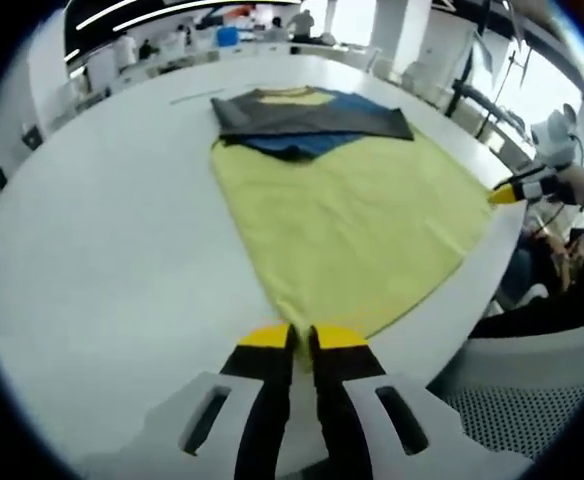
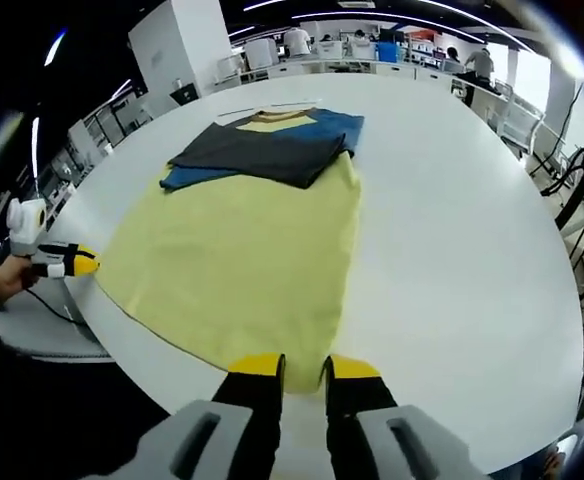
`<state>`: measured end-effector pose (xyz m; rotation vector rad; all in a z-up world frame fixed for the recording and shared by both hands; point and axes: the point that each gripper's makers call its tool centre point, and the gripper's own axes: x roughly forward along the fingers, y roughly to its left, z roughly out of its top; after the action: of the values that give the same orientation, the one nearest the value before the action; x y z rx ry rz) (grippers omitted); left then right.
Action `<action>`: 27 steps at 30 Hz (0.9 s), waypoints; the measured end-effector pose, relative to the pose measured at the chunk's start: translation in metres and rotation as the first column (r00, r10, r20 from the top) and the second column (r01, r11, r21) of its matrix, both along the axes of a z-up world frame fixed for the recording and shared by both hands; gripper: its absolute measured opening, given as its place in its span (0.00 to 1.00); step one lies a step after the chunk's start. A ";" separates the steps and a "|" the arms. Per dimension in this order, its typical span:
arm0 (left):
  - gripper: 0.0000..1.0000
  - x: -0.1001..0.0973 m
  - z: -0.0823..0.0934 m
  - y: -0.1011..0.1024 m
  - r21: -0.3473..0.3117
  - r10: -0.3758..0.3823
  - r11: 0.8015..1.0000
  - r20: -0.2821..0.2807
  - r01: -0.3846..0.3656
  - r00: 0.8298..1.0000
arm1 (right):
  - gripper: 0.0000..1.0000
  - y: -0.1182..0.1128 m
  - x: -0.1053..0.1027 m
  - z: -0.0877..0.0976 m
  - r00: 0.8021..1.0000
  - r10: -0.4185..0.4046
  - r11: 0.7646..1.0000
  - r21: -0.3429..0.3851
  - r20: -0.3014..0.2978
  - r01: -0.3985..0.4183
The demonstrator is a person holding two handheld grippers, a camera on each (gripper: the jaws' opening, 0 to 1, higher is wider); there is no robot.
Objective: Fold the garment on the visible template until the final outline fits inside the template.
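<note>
A yellow garment [image 1: 352,220] lies flat on the round white table [image 1: 102,250], with its blue and dark grey sleeves [image 1: 312,118] folded across the chest at the far end. My left gripper [image 1: 303,338] is shut on one near hem corner. In the left gripper view my right gripper [image 1: 508,193] is seen holding the other hem corner at the table's right edge. In the right gripper view the garment [image 2: 242,250] stretches away from my right gripper [image 2: 304,368], shut on its hem corner. My left gripper [image 2: 80,264] pinches the far-left corner there. A thin line [image 2: 262,108] marks the table beyond the collar.
The table edge [image 2: 452,440] runs close behind both held corners. A mesh chair [image 1: 532,400] and a person's hand [image 1: 577,185] are at the right in the left gripper view. Desks and people [image 2: 372,45] fill the room beyond the table.
</note>
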<state>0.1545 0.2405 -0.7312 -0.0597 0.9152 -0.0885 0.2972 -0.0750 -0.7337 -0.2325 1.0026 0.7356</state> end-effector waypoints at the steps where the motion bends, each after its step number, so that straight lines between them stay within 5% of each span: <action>1: 0.03 0.000 0.000 0.000 0.004 -0.003 1.000 -0.002 0.003 1.000 | 0.09 0.000 0.000 0.000 1.000 -0.003 1.000 0.002 0.005 0.003; 8: 0.00 -0.002 0.000 0.001 0.008 0.000 1.000 -0.015 0.000 1.000 | 0.00 -0.003 -0.001 -0.001 1.000 0.014 1.000 0.000 0.014 -0.014; 27: 0.00 -0.029 0.011 0.007 -0.046 0.003 0.999 -0.048 -0.006 0.999 | 0.00 0.004 -0.027 0.012 0.996 0.085 0.996 0.018 0.021 -0.085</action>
<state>0.1256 0.2477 -0.7200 -0.1072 0.9613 -0.1043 0.2703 -0.0710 -0.7215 -0.2667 0.9712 0.8186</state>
